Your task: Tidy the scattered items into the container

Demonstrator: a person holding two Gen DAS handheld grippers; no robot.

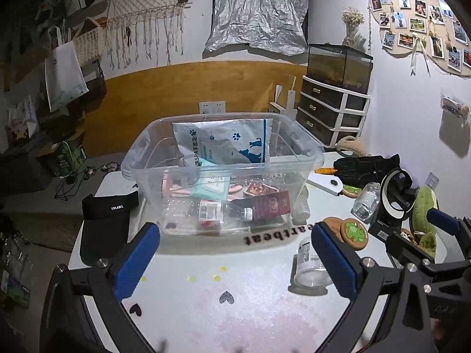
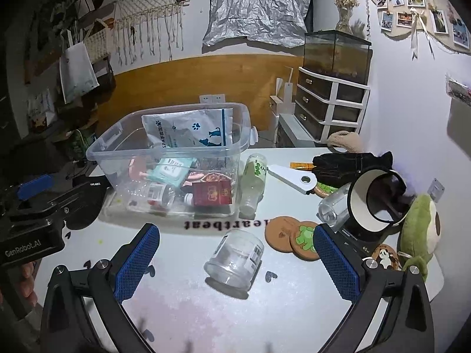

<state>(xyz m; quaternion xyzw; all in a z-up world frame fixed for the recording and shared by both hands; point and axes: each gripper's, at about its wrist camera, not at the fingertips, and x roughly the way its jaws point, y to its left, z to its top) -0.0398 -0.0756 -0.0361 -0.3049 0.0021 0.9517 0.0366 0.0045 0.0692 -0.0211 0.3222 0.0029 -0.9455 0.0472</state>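
Several items already sit inside the clear plastic container (image 2: 170, 158): a pet-wipes pouch (image 2: 188, 131) leaning upright against the far wall, a teal wipes pack (image 2: 172, 170), a red booklet (image 2: 212, 195) and a water bottle (image 1: 206, 213) lying flat on the floor of the tub. Plenty remains outside on the white table (image 2: 206, 309). Just beside the container's right wall a pale green bottle (image 2: 253, 182) lies on its side, and nearer the camera a clear glass jar (image 2: 234, 260) is tipped over too, label showing. Right of that, two cork coasters (image 2: 294, 235) overlap, with a white flat tool (image 2: 294, 178), black gloves (image 2: 350, 163), a round mirror stand (image 2: 379, 200) and a green avocado plush (image 2: 421, 232) further out.

Now the right gripper (image 2: 235, 259), jaws spread wide and empty, frames that tipped jar between its blue pads (image 2: 138, 261) — lined up, I'd say, to take it next. Over on the other side, the left gripper (image 1: 235, 259) also stands wide open, holding nothing, aimed at the container's near wall. A black visor cap (image 1: 103, 220) waits to the left of the container.
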